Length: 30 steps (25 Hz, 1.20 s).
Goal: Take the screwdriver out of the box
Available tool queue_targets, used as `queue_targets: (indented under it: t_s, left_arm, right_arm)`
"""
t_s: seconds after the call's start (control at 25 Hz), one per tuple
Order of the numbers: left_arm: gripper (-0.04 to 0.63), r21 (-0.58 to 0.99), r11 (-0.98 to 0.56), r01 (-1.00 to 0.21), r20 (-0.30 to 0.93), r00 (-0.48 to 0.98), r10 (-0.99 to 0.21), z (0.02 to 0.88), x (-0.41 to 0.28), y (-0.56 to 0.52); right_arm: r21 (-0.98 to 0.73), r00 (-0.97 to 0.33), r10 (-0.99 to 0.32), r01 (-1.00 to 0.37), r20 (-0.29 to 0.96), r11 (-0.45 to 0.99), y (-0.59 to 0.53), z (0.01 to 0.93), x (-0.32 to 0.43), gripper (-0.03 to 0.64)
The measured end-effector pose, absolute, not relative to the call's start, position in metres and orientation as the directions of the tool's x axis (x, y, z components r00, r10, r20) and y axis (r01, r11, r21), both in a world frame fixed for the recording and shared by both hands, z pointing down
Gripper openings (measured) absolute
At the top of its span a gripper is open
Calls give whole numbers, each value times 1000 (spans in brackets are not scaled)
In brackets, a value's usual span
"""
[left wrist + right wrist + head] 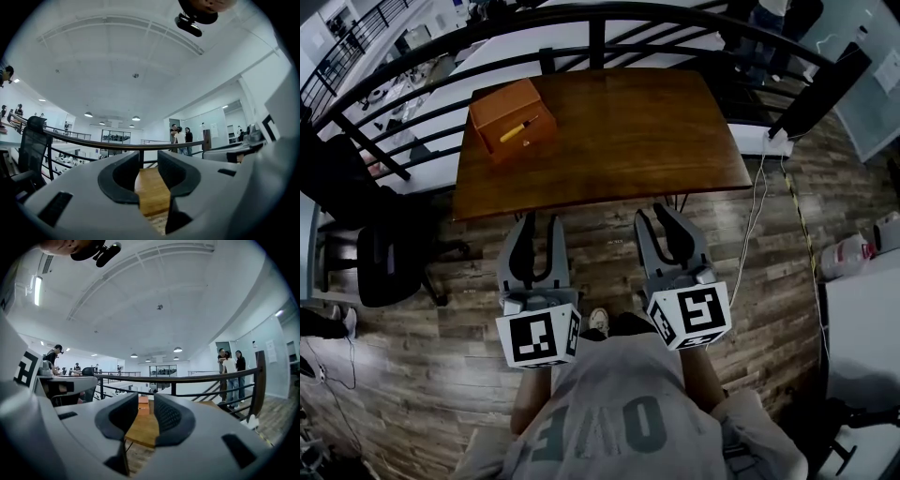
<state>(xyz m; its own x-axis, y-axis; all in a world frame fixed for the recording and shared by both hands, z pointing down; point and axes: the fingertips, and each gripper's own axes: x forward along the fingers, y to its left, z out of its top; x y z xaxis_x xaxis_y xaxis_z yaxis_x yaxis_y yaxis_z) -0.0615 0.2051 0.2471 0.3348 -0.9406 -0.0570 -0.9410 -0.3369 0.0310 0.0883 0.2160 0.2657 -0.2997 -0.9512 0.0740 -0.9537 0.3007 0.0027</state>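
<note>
An orange-brown box (492, 105) stands on the far left corner of the dark wooden table (619, 131). A yellow-handled screwdriver (519, 129) lies slantwise in its top. My left gripper (539, 225) and right gripper (656, 217) hover side by side just short of the table's near edge, well apart from the box. Both point level and are open with nothing between the jaws. In the left gripper view, my left gripper (149, 161) frames only the table top (151, 190). In the right gripper view, the box (143, 406) shows far off between the jaws of my right gripper (144, 416).
A black railing (600, 23) curves round the table's far side. A black chair (389, 262) stands at the left on the wooden floor. A white cable (757, 211) hangs by the table's right edge. A white surface (862, 319) lies at the right. People (229, 369) stand far off.
</note>
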Motion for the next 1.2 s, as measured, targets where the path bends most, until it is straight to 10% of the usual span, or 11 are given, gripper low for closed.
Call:
queue_targets:
  t_s: [1.2]
  left_arm:
    - [152, 9, -311, -950, -19, 311, -950, 263, -63, 39]
  right_arm:
    - [-31, -339, -941, -941, 17, 338, 35, 266, 94, 95]
